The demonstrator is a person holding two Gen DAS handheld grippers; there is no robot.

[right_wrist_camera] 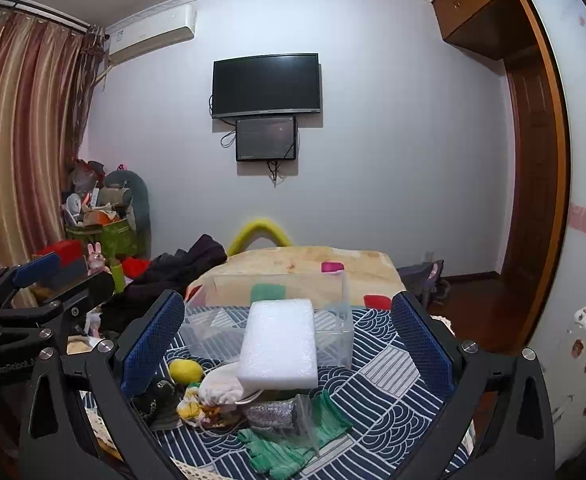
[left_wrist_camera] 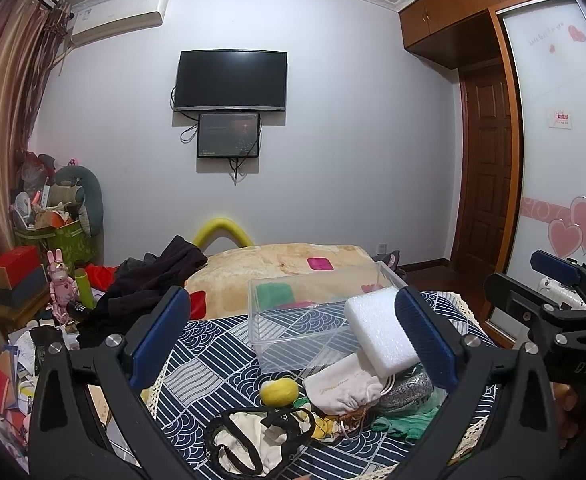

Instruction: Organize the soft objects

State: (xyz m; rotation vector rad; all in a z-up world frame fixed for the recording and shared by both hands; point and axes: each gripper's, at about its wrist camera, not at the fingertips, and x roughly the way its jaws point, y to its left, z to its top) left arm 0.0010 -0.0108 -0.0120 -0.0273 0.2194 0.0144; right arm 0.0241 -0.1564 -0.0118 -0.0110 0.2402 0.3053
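Note:
A pile of soft things lies on the navy patterned cloth (left_wrist_camera: 209,344) in front of a clear plastic box (left_wrist_camera: 293,346) (right_wrist_camera: 345,304). A white foam block (left_wrist_camera: 381,330) (right_wrist_camera: 279,344) rests on top of the pile and leans on the box. Around it are a yellow ball (left_wrist_camera: 279,391) (right_wrist_camera: 185,370), a white drawstring pouch (left_wrist_camera: 343,390) (right_wrist_camera: 221,390), a silver glitter bag (left_wrist_camera: 407,390) (right_wrist_camera: 273,414), green cloth (left_wrist_camera: 405,424) (right_wrist_camera: 293,444) and black-trimmed white cloth (left_wrist_camera: 253,436). My left gripper (left_wrist_camera: 293,336) and right gripper (right_wrist_camera: 289,342) both hover open above the pile, holding nothing.
Behind the patterned cloth is a bed with a tan blanket (left_wrist_camera: 277,264) and dark clothes (left_wrist_camera: 153,276) heaped at its left. Boxes and toys (left_wrist_camera: 53,280) crowd the left floor. A white suitcase (right_wrist_camera: 585,344) and a wardrobe stand at the right.

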